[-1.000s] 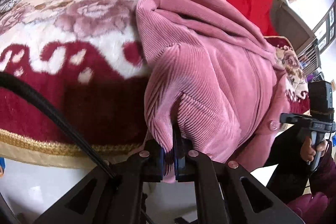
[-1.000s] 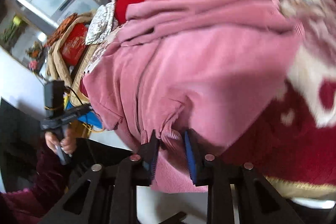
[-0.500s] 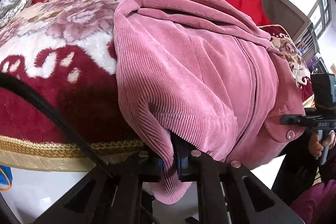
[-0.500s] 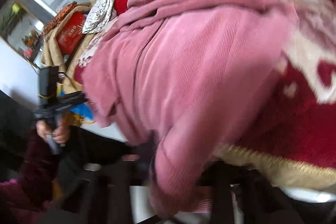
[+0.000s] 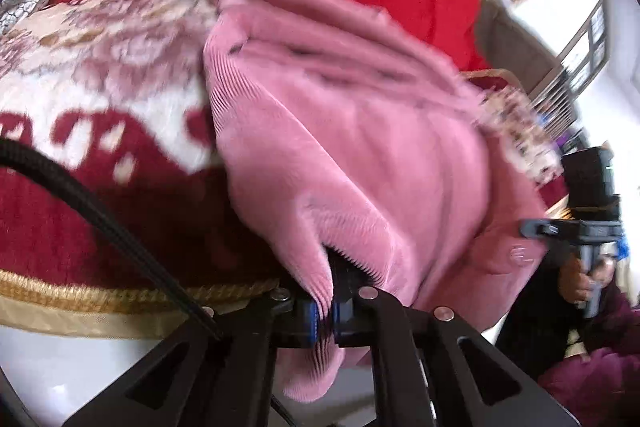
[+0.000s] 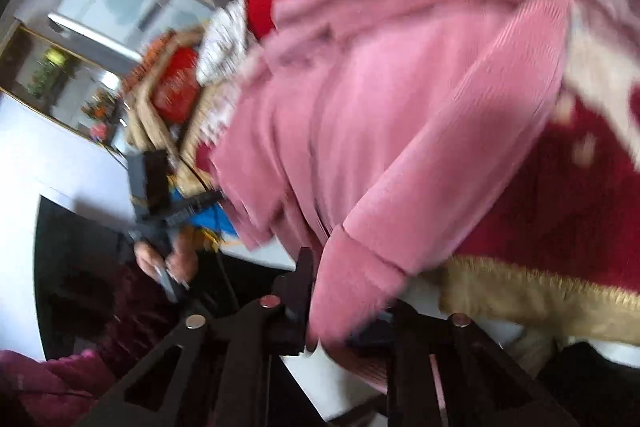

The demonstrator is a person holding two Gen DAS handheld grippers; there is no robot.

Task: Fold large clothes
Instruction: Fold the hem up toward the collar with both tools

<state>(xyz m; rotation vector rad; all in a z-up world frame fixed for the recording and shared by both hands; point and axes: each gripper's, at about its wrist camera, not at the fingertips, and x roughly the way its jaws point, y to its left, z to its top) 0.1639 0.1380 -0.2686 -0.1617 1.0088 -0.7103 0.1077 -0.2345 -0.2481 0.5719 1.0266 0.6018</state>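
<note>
Pink corduroy jacket (image 5: 360, 147) on red blanket (image 5: 80, 227), left tool (image 5: 326, 311) and right tool (image 6: 340, 311) pinching cuffs

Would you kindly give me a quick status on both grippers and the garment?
Left gripper shut on pink corduroy jacket. Right gripper just closed on its cuff. Jacket lies on red blanket. Nothing in the way.

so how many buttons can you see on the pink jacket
1: a pink button on the corduroy jacket, low at its right edge in the left wrist view. Folds and blur may hide others.
</note>
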